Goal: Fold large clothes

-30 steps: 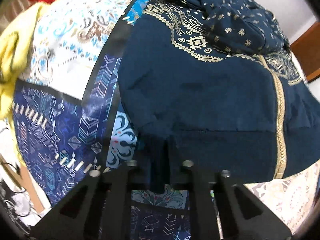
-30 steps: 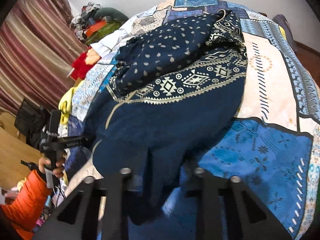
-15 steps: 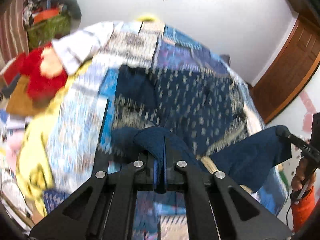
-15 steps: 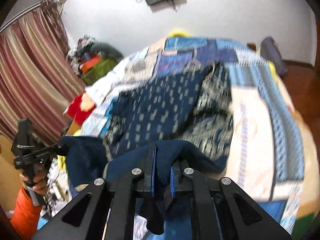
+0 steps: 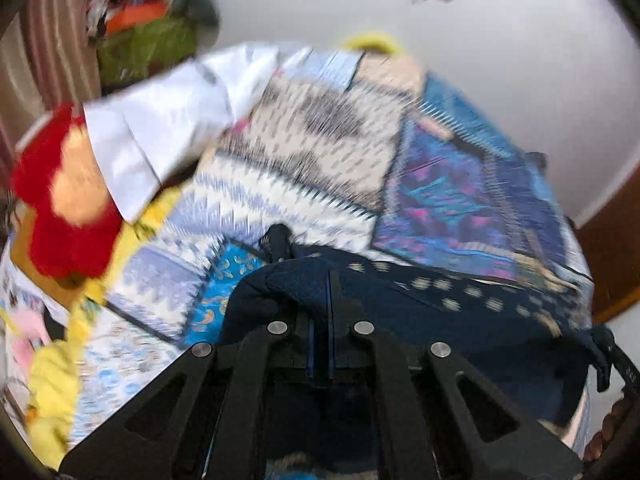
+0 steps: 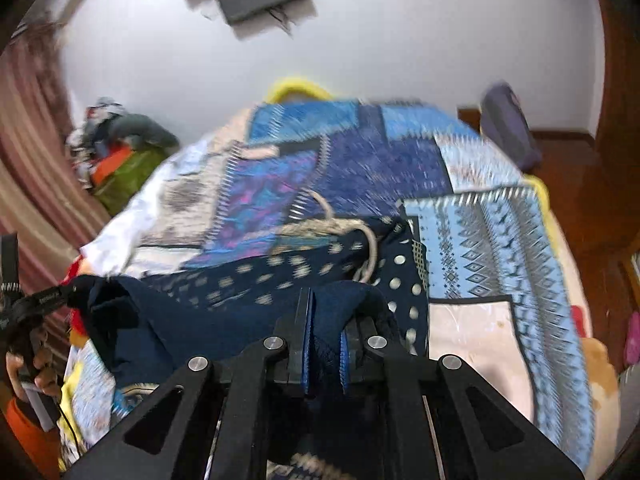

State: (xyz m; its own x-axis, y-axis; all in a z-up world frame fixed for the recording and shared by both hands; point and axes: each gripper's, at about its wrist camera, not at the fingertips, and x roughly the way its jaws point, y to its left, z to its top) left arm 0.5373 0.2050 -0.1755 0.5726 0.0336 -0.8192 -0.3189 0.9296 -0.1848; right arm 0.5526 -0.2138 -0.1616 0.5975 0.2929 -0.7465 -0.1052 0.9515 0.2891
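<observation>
A large navy garment (image 5: 460,312) with gold dots and gold trim lies across the patchwork bedspread (image 5: 304,148). My left gripper (image 5: 320,280) is shut on one corner of its plain navy hem. My right gripper (image 6: 326,300) is shut on the other corner of the navy garment (image 6: 224,292). The lifted hem stretches between the two grippers, above the dotted part that still rests on the bed. The left gripper (image 6: 60,294) also shows at the left edge of the right wrist view, with a hand in an orange sleeve below it.
A white cloth (image 5: 160,128) and a red plush toy (image 5: 60,208) lie at the bed's left side. A pile of clothes (image 6: 120,156) sits by the striped curtain. A dark pillow (image 6: 508,132) lies at the far right. Wooden door (image 5: 616,248) to the right.
Both grippers have lifted the navy hem off the bed and carried it forward over the garment toward the far end. Both views now look up the bed at the wall.
</observation>
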